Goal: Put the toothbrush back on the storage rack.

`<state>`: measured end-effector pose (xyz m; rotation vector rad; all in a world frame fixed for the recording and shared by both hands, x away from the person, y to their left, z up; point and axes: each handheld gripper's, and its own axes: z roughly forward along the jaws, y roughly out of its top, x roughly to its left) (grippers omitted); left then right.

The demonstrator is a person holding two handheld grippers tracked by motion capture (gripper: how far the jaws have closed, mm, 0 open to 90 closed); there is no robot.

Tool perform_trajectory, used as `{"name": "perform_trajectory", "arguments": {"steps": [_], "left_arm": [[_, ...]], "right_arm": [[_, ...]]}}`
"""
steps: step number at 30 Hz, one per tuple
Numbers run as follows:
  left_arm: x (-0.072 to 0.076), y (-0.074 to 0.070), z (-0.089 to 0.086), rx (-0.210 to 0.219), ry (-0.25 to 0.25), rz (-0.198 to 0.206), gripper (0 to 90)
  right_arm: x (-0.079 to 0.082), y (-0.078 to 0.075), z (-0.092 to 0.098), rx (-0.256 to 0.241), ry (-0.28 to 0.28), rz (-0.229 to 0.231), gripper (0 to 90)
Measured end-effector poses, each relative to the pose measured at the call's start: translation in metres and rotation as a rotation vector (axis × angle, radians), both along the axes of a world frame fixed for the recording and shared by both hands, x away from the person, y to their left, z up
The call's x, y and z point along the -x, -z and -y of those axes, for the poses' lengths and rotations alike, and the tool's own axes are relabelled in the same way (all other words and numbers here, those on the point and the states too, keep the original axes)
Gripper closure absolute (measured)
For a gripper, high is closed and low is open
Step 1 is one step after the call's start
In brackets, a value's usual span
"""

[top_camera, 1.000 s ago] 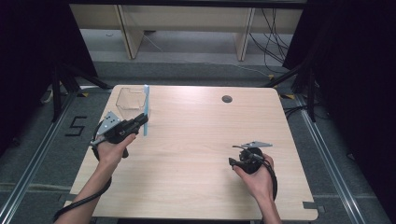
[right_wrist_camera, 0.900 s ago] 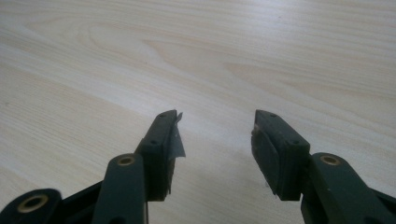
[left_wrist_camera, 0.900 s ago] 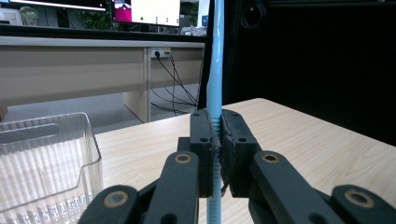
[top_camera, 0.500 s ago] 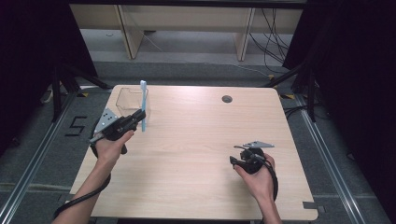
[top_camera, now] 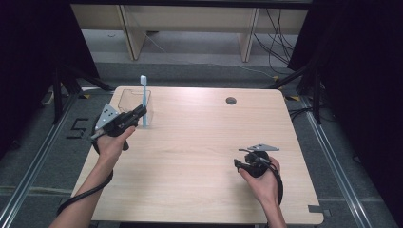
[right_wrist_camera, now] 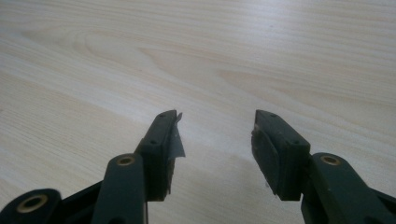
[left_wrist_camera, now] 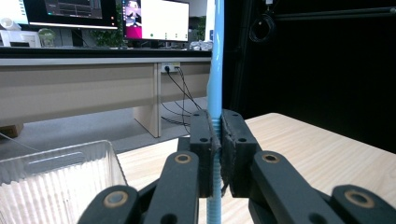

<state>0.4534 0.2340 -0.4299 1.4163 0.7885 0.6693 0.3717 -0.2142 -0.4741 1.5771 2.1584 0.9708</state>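
— Left gripper (top_camera: 138, 114)? Clamped on a pale blue toothbrush (top_camera: 143, 100), held upright near the tabletop's (top_camera: 199, 142) far left corner, just beside a clear plastic container (top_camera: 134, 99).

— And in the left gripper view? Jaws pinched on the toothbrush (left_wrist_camera: 216, 84) partway up the handle, container (left_wrist_camera: 56, 182) low at the left.

— Right gripper (top_camera: 254, 159)? Spread wide and empty, resting toward the near right corner, well apart from the brush; bare wood between the jaws in its own view (right_wrist_camera: 215, 135).

— Handling? Probably light, stiff, a bit slippery. Best gripped mid-handle, squarely, so as not to swivel between the pads.
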Motion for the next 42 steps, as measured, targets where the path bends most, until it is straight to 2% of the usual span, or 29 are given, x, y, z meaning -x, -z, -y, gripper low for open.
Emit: {"name": "perform_trajectory", "arguments": {"steps": [13, 15, 16, 20, 23, 24, 26, 27, 31, 32, 34, 35, 36, 42], "left_arm": [[-0.020, 0.001, -0.004, 0.012, -0.028, 0.004, 83.4], [-0.023, 0.000, -0.005, 0.010, -0.033, 0.007, 83.4], [-0.024, 0.000, -0.005, 0.013, -0.036, 0.006, 83.4], [-0.029, -0.001, -0.006, 0.016, -0.047, 0.012, 83.4], [-0.031, -0.002, -0.007, 0.012, -0.052, 0.015, 83.4], [-0.032, -0.002, -0.008, 0.010, -0.055, 0.018, 83.4], [-0.034, -0.003, -0.008, 0.006, -0.059, 0.021, 83.4], [-0.035, -0.004, -0.008, 0.006, -0.059, 0.023, 83.4], [-0.040, -0.005, -0.008, 0.004, -0.063, 0.026, 83.4], [-0.042, -0.006, -0.008, 0.003, -0.066, 0.026, 83.4], [-0.047, -0.006, -0.008, 0.000, -0.070, 0.026, 83.4], [-0.047, -0.006, -0.008, 0.000, -0.070, 0.026, 83.4], [-0.051, -0.007, -0.009, 0.004, -0.074, 0.027, 83.4], [-0.058, -0.008, -0.012, 0.004, -0.083, 0.023, 83.4]], "right_arm": [[0.000, 0.000, 0.001, -0.001, 0.006, -0.003, 51.2], [0.000, 0.001, 0.002, 0.000, 0.002, 0.000, 51.2], [-0.002, 0.002, 0.003, 0.010, -0.011, 0.024, 51.2], [0.000, 0.000, 0.002, 0.003, 0.009, 0.002, 51.1], [0.000, 0.000, 0.003, -0.001, 0.009, 0.010, 51.2], [-0.001, 0.001, 0.004, 0.009, -0.011, 0.032, 51.1], [-0.002, 0.001, 0.005, 0.008, -0.011, 0.033, 51.2], [0.000, 0.001, 0.003, -0.003, 0.015, 0.005, 51.2], [0.000, 0.000, 0.002, -0.005, 0.011, 0.005, 51.2], [-0.002, 0.001, 0.004, 0.003, -0.012, 0.032, 51.2], [-0.002, 0.002, 0.005, 0.007, -0.010, 0.033, 51.2], [-0.002, 0.002, 0.005, 0.007, -0.010, 0.033, 51.2], [0.000, 0.001, 0.003, -0.004, 0.015, 0.006, 51.1], [0.000, 0.001, 0.003, -0.007, 0.014, 0.006, 51.1]]}}
